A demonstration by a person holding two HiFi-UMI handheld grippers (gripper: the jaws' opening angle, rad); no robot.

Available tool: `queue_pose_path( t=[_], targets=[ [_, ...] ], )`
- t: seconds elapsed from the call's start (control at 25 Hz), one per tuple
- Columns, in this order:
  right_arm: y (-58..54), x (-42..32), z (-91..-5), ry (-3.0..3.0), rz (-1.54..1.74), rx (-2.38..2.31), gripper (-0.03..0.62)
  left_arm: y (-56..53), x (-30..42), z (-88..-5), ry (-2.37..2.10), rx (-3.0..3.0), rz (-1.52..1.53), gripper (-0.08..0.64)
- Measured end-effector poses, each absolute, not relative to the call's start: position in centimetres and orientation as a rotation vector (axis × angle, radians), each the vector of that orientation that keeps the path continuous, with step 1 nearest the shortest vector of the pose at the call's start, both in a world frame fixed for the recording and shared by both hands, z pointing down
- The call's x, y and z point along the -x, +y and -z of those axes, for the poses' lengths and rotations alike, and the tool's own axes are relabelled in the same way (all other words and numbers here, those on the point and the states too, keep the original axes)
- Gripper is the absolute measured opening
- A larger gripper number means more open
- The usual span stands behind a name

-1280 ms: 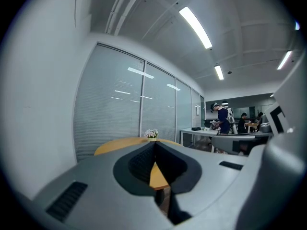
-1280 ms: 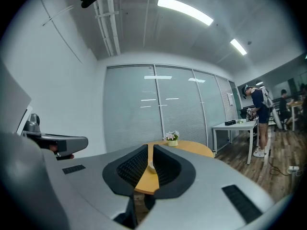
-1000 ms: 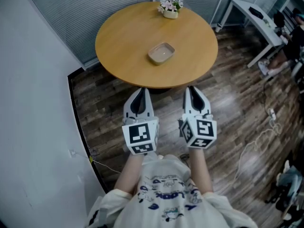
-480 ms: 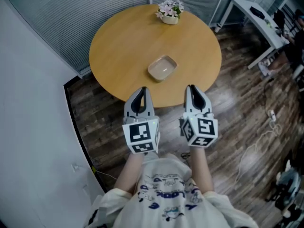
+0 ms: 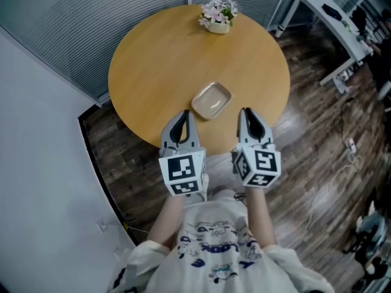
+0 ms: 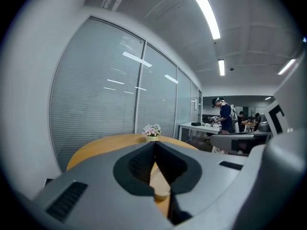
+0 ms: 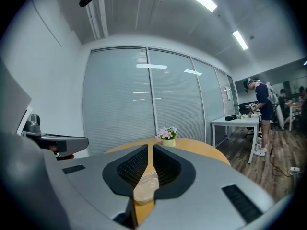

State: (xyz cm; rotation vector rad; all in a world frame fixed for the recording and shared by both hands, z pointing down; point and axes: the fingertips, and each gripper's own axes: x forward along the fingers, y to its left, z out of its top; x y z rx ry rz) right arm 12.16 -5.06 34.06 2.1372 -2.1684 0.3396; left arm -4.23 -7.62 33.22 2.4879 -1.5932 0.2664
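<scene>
You hold both tools out in front of your chest, side by side and level, and that is why each gripper view looks across the tabletop rather than down at it. The left gripper [image 5: 185, 114] has its jaws pressed together at the tips, with only the teardrop gap behind them and nothing in it. The right gripper [image 5: 244, 112] is drawn just as close, leaving a hairline slit that pinches nothing either. Both tips hang over the near rim of the round wooden table [image 5: 153, 60], and neither touches it as far as the head view shows. The shallow beige dish [image 5: 211, 100] lies flat on the table, a little nearer your side than the middle. It sits just beyond the tips and between the two lines they point along, so each tool sees it low through its own jaw gap: in the left gripper view [image 6: 161, 190], in the right gripper view [image 7: 145, 186]. The dish looks empty, and its spot seems easy to reach from where you stand. The small pot of flowers [image 5: 217, 14] stands at the far rim, well apart from the dish, by the blinds-covered glass wall [image 5: 110, 11], which likely keeps it clear of your tools. A white desk [image 5: 324, 11] stands off to the right on the dark plank floor [image 5: 305, 157], where a person [image 6: 224, 116] stands.
</scene>
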Motion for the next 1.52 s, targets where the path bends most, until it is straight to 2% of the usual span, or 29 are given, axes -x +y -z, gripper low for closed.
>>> queue_pose_path(
  t=[1.52],
  targets=[
    [-16.5, -17.1, -48.6, -2.058, -0.71, -1.85, 0.035, -16.5, 2.6, -48.7, -1.562, -2.049, -0.523, 0.003]
  ],
)
